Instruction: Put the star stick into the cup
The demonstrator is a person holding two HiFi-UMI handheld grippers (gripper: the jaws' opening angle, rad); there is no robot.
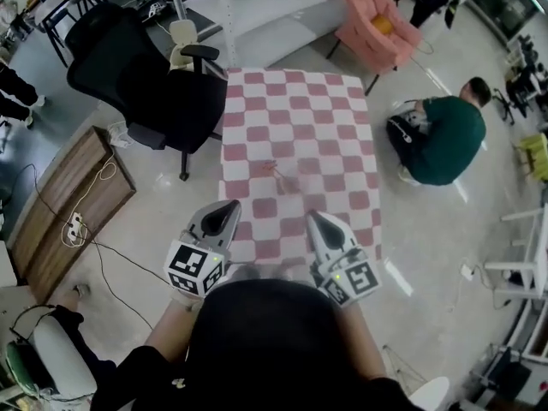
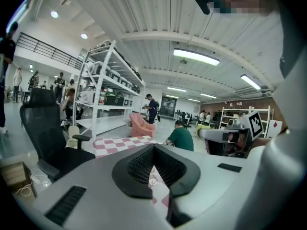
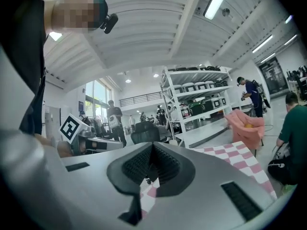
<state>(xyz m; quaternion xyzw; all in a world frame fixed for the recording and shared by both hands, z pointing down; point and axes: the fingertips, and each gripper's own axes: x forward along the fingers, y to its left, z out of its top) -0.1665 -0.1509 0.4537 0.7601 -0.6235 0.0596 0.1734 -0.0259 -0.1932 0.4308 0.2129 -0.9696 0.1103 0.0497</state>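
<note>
A table with a pink-and-white checked cloth [image 1: 295, 127] stands in front of me. Near its middle lies a thin stick-like thing [image 1: 276, 170], probably the star stick, with a faint clear shape beside it [image 1: 306, 168] that may be the cup; both are too small to be sure. My left gripper [image 1: 229, 205] hovers over the table's near left edge, jaws together and empty [image 2: 153, 147]. The right gripper [image 1: 313, 216] hovers over the near edge beside it, its jaws likewise closed on nothing [image 3: 152, 147]. Both sit well short of the stick.
A black office chair [image 1: 145, 75] stands close to the table's left side. A pink armchair [image 1: 377, 24] is beyond the far right corner. A person in green [image 1: 449, 139] crouches on the floor at the right. A wooden board with cables [image 1: 68, 204] lies at the left.
</note>
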